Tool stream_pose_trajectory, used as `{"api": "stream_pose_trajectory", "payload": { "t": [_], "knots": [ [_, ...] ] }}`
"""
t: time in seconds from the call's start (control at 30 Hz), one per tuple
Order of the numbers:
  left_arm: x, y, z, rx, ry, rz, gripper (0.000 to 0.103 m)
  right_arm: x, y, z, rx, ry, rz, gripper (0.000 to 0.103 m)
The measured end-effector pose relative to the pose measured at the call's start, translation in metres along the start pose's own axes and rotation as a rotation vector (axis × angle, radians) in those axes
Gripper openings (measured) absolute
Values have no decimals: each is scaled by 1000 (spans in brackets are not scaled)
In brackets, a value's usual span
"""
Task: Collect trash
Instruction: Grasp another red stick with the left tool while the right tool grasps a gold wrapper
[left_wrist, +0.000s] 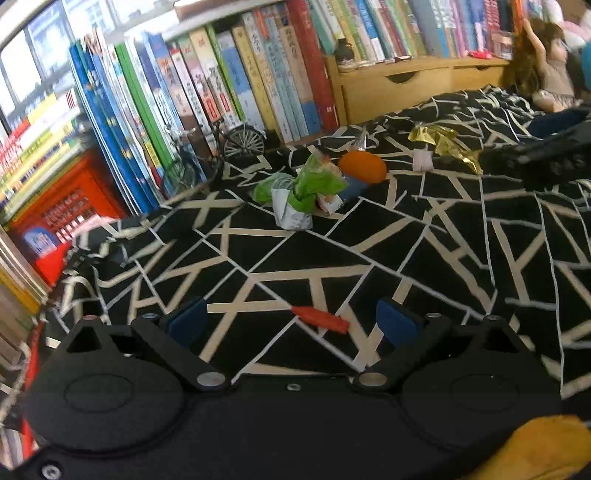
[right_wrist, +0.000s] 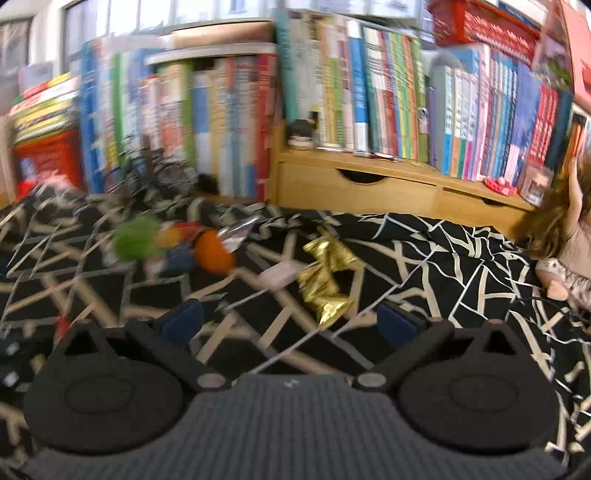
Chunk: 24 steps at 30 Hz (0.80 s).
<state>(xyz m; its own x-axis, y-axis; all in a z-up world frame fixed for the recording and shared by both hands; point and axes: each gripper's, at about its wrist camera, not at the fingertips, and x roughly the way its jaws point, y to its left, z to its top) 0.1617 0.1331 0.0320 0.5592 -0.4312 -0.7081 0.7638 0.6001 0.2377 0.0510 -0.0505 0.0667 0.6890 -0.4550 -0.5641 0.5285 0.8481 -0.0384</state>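
Left claw (left_wrist: 291, 321) spread wide, empty; red wrapper (left_wrist: 320, 319) lies between its tips at lower centre, flat on patterned cloth (left_wrist: 443, 258). Best: drop straight, pinch wrapper mid-length, avoid snagging cloth. Right claw (right_wrist: 291, 319) also wide, empty; gold foil (right_wrist: 325, 277) just ahead, centre frame. Green wrapper (left_wrist: 299, 192) and orange ball (left_wrist: 362, 167) further up.

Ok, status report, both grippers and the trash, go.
Left gripper open, red scrap between fingers. Right gripper open, gold wrapper ahead. Nothing blocking.
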Motion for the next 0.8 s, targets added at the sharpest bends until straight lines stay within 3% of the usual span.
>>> {"api": "stream_pose_trajectory", "payload": {
  "t": [0.1, 0.27, 0.37, 0.47, 0.53, 0.6, 0.67, 0.8],
  "knots": [
    [12, 9, 0, -55, -2, -30, 99, 29, -24, 1, 24, 7, 48, 103],
    [24, 20, -3, -68, 23, -104, 96, 76, -33, -6, -8, 43, -15, 102],
    [27, 20, -8, -28, 18, -161, 94, 88, -35, -9, 1, 61, 9, 97],
    [28, 18, -12, 0, 6, -186, 94, 95, -37, -12, 14, 78, 52, 86],
    [34, 20, -14, -15, 19, -228, 84, 95, -35, -14, 6, 58, 41, 80],
    [37, 24, -16, -37, 14, -261, 84, 95, -34, -13, 6, 49, 35, 65],
    [39, 29, -16, -47, -2, -277, 83, 95, -35, -12, 9, 45, 38, 57],
    [45, 43, -14, -74, -20, -352, 80, 95, -39, -10, 28, 52, 51, 48]
  ]
}}
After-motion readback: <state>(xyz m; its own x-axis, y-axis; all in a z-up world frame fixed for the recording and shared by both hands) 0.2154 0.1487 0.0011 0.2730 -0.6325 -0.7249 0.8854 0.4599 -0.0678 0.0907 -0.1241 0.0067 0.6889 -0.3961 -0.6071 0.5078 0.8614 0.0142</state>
